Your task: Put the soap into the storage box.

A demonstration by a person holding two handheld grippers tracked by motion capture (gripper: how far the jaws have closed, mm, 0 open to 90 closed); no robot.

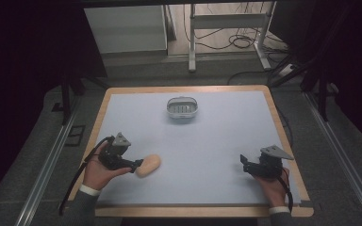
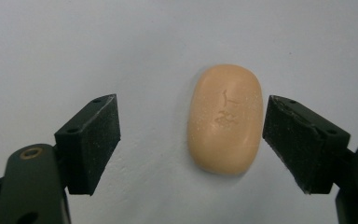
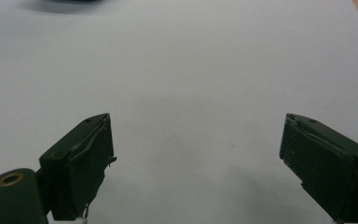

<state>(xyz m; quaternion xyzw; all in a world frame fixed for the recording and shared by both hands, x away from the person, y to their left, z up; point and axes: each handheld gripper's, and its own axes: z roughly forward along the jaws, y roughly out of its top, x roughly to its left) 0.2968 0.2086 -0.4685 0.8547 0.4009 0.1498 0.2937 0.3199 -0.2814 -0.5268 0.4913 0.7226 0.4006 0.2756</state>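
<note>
A peach-coloured oval bar of soap (image 1: 148, 165) lies flat on the pale mat near the front left. My left gripper (image 1: 135, 165) is open right beside it, jaws pointing at it. In the left gripper view the soap (image 2: 225, 118) lies between the spread jaws, close to the right one, with an embossed mark on top; my left gripper (image 2: 191, 140) touches nothing. My right gripper (image 1: 244, 164) rests open at the front right, and in its own view my right gripper (image 3: 196, 163) has bare mat between its jaws.
A small white oval soap dish (image 1: 182, 107) with a slotted floor stands at the back middle of the mat. The wooden table edge (image 1: 283, 132) frames the mat. Beyond the table are metal legs and cables on the floor.
</note>
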